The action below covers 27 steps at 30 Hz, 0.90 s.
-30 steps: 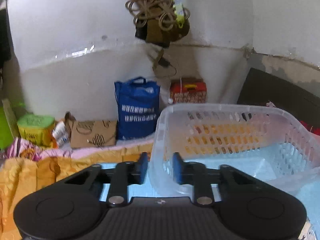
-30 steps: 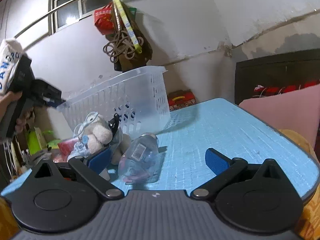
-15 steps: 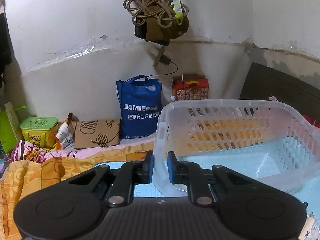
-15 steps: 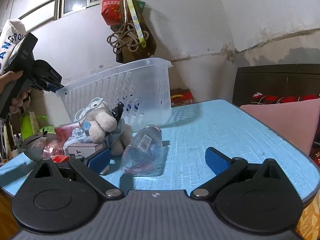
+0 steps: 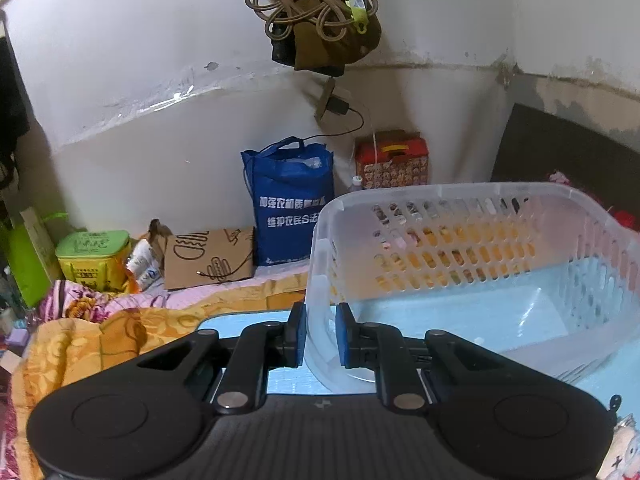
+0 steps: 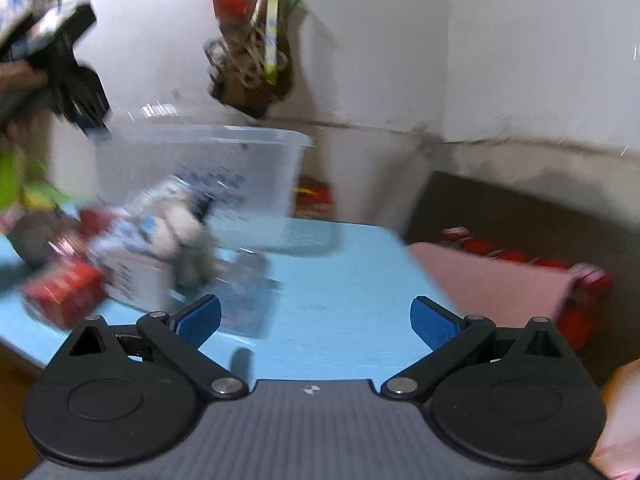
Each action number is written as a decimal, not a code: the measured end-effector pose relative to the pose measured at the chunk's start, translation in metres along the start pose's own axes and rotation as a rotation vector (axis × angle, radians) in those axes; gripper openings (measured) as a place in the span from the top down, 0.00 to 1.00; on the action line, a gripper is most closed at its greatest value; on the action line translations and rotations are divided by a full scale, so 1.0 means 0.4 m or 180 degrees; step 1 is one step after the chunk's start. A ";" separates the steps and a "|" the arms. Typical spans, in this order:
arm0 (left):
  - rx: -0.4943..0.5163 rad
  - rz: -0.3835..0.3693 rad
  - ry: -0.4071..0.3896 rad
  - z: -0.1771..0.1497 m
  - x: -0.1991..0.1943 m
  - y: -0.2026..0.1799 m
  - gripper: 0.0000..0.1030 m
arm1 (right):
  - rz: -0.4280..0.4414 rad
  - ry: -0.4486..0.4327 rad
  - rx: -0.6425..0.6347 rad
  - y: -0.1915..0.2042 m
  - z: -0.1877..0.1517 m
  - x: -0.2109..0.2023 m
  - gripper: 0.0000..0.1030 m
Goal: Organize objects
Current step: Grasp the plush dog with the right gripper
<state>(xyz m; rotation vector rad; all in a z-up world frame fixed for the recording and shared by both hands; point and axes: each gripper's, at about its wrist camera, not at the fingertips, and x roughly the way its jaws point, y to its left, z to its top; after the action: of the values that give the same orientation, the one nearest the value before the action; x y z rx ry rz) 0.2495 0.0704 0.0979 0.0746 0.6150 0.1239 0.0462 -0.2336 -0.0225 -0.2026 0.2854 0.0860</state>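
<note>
Gripping the near corner wall of the empty basket (image 5: 472, 216), the left tongs (image 5: 321, 334) steady it while the gaping right tongs (image 6: 316, 318) face the bottle (image 6: 246, 292), lying lengthwise just ahead-left on the surface (image 6: 344, 280).

**Colours and patterns across the two wrist views**

The translucent white plastic basket (image 5: 472, 248) has walls pierced with rows of small slots. It sits on a light blue tabletop (image 6: 340, 280) with a fine woven texture. Both the left gripper (image 5: 321, 334) and the right gripper (image 6: 316, 316) are black with blue finger pads. Behind stand a royal blue fabric tote bag (image 5: 290, 204) printed with white characters, a red carton (image 5: 392, 160) with a yellow handle and small repeating figures, and a brown cardboard box (image 5: 210, 258) with black line drawings. A lime green tub (image 5: 94, 258) rests near orange and pink floral bedding (image 5: 92, 320). Among the blurred clutter are a cream plush toy (image 6: 176, 224) and a red box (image 6: 64, 288).
</note>
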 end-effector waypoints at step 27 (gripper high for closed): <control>0.0070 -0.0144 -0.0185 -0.035 0.000 0.018 0.75 | 0.1133 0.0113 0.0396 0.071 0.147 0.087 0.09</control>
<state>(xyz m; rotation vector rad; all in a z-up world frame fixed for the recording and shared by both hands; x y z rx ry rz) 0.2407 0.0778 0.0874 0.0852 0.5598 0.0710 0.0921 -0.1917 0.0176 -0.0280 0.3590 0.4163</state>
